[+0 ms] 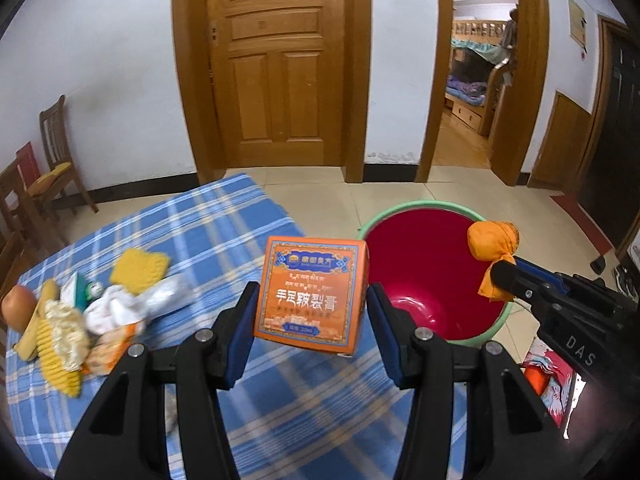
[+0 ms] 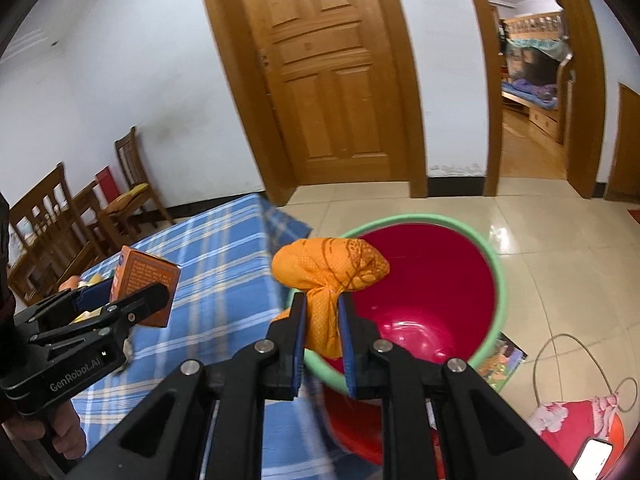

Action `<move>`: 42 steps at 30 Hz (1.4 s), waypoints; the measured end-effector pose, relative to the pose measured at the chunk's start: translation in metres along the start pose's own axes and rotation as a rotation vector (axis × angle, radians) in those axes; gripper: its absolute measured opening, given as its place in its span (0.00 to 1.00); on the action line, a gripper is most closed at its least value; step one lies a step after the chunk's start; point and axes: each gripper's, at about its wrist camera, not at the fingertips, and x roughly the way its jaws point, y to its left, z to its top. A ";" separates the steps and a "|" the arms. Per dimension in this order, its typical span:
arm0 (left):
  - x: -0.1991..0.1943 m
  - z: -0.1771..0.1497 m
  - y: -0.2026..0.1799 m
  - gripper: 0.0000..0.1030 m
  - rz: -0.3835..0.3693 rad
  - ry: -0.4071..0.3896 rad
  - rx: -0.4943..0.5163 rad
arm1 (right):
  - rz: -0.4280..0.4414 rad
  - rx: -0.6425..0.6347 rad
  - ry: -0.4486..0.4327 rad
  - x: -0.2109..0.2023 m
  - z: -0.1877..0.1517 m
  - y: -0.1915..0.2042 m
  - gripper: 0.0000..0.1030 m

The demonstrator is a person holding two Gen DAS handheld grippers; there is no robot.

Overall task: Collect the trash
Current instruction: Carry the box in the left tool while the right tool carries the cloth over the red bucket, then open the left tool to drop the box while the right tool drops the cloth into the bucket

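My left gripper (image 1: 311,304) is shut on an orange cardboard box (image 1: 310,294) with printed text, held above the right edge of the blue plaid table (image 1: 224,232). It also shows in the right wrist view (image 2: 144,284). My right gripper (image 2: 323,312) is shut on the tail of a knotted orange cloth bundle (image 2: 330,266), held over the near rim of the red bucket with a green rim (image 2: 424,300). The bundle (image 1: 492,242) and bucket (image 1: 424,276) also show in the left wrist view. A pile of trash (image 1: 80,316) lies on the table's left side.
The pile holds wrappers, crumpled white paper, corn cobs and a brown round fruit (image 1: 18,306). Wooden chairs (image 2: 128,196) stand by the left wall. On the tiled floor lie a picture book (image 2: 504,360), a wire loop (image 2: 560,364) and a red stool with a phone (image 2: 592,456).
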 end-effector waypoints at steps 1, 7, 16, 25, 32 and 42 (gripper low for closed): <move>0.005 0.001 -0.007 0.52 -0.004 0.007 0.007 | -0.007 0.011 0.000 0.001 0.000 -0.007 0.17; 0.036 0.008 -0.045 0.52 -0.029 0.051 0.059 | -0.044 0.078 0.019 0.011 -0.005 -0.042 0.17; 0.077 0.009 -0.085 0.52 -0.053 0.106 0.123 | -0.118 0.157 0.056 0.023 -0.008 -0.080 0.17; 0.099 0.004 -0.101 0.50 -0.056 0.141 0.151 | -0.155 0.176 0.079 0.029 -0.011 -0.089 0.18; 0.102 0.002 -0.103 0.51 -0.054 0.148 0.151 | -0.176 0.208 0.079 0.027 -0.012 -0.096 0.22; 0.090 0.005 -0.097 0.64 -0.052 0.117 0.123 | -0.166 0.233 0.046 0.017 -0.010 -0.096 0.50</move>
